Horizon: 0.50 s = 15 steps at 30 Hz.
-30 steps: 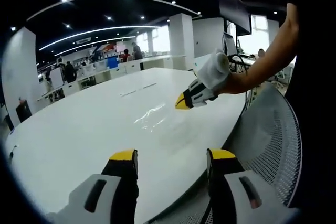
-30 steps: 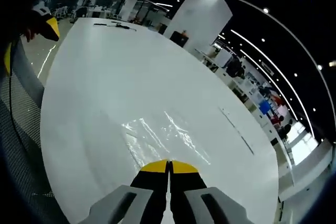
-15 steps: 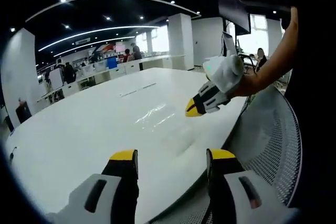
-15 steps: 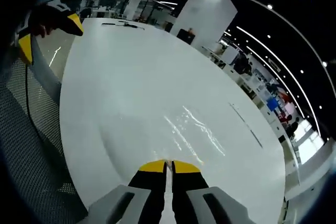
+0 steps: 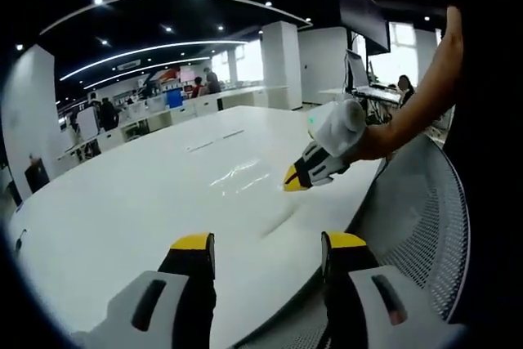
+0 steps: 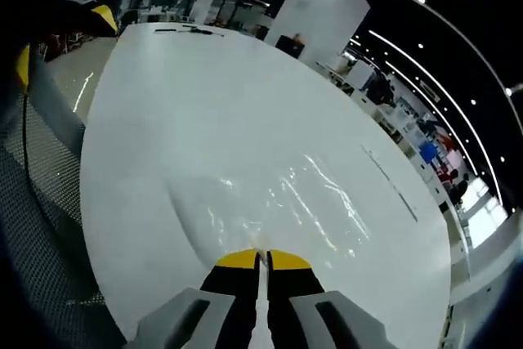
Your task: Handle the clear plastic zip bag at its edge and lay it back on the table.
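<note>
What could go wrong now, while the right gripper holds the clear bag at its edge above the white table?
1. The right gripper pinches only a thin edge of the clear plastic zip bag, so the slippery film may slide out before it is laid down.
2. The bag hangs near the table edge beside the mesh chair; released there, it might drape over the side.
3. The left gripper is open and apart, so nothing supports the loose end, which may fold.

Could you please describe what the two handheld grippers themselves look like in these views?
Both grippers have black jaws capped with yellow tips on light grey bodies. The left gripper shows dark slots on its grey housings. The right gripper has a white rounded body behind its black-and-yellow jaws. The person's forearm is unsleeved.
</note>
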### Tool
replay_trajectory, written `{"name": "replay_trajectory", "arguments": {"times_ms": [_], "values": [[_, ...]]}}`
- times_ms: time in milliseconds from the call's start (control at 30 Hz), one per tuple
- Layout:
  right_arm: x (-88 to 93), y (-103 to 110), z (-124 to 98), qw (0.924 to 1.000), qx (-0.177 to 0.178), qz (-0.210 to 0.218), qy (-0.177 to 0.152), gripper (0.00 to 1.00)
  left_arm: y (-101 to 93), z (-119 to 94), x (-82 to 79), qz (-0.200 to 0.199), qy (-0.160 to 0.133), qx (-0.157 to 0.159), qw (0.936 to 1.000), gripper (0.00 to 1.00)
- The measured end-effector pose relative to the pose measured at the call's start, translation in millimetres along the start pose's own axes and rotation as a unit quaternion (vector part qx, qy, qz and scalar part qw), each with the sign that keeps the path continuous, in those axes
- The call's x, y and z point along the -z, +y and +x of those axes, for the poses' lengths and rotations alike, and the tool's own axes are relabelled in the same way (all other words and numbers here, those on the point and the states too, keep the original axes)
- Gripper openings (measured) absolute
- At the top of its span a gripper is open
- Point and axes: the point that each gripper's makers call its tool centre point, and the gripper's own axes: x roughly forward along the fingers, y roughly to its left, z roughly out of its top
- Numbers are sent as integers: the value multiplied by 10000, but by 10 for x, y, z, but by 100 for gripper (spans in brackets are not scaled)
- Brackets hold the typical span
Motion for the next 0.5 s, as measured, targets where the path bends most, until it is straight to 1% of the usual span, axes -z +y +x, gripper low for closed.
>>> {"name": "replay_trajectory", "arguments": {"times_ms": [100,233,333,367,400,467,500], "values": [[-68,-101,102,10000,6,-69,-42,0,21,1,3,6,4,-31,10000,51],[-146,-202,213,9996,23,-280,-100,0,81,-11,42,-2,-2,-61,10000,51],[-149,-246,267,9995,1,-298,-64,0,86,-9,39,6,6,-81,10000,50],[-134,-269,259,9997,24,-242,-44,2,88,-7,39,18,16,-86,10000,50],[-144,-286,225,9998,89,82,-153,4,88,-5,33,27,16,-90,10000,51],[-122,-277,183,9997,61,136,-172,6,94,-3,10,26,10,-117,9999,51],[-104,-267,164,9998,68,83,-165,7,97,-3,-1,20,4,-123,9999,51]]}}
